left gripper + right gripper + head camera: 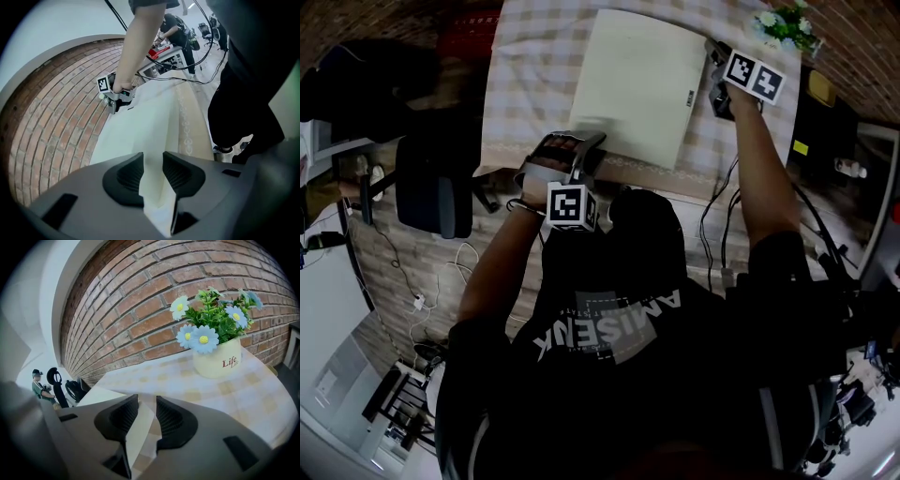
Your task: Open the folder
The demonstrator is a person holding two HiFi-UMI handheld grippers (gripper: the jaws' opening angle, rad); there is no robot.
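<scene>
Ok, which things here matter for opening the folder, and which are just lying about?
Job: folder; left gripper, shut on its near corner; right gripper, jaws open round its right edge.
Lying about: flower pot; chair; tablecloth.

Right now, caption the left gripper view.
Left gripper clamps the near edge of the cream folder; right gripper at its far corner, brick wall beside.
</scene>
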